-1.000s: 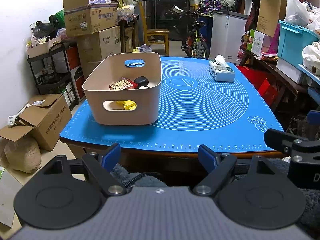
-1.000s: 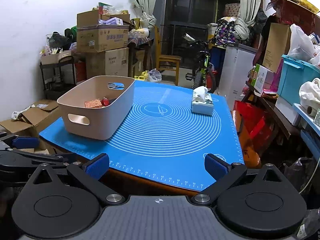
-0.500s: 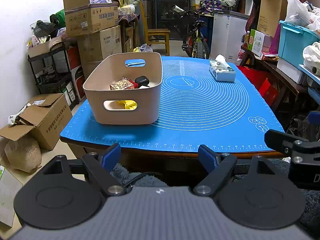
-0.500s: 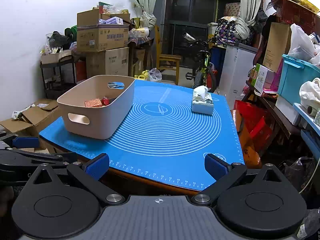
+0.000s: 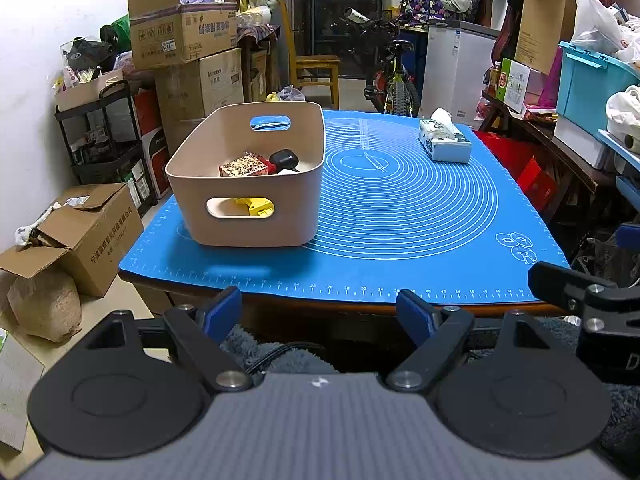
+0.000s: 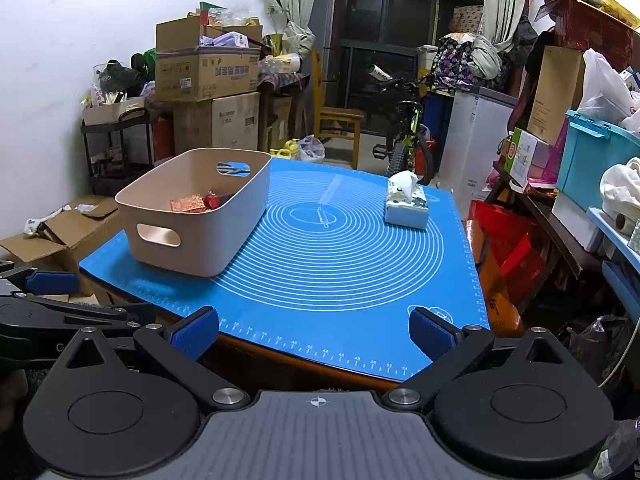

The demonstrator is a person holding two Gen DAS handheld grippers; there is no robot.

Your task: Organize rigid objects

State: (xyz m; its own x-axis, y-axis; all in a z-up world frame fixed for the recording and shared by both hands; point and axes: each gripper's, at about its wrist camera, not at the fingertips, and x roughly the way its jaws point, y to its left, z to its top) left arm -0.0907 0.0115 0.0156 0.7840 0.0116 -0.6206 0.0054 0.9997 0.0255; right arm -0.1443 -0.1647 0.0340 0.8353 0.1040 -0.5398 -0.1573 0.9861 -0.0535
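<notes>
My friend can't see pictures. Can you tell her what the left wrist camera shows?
A beige bin sits on a blue mat, with a gold-patterned box, something black and something yellow inside it. A tissue box lies farther back on the right. The left tool is open and empty, before the table's near edge.

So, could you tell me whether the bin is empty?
Not empty: the bin holds a patterned box, a black item and a yellow item.
</notes>
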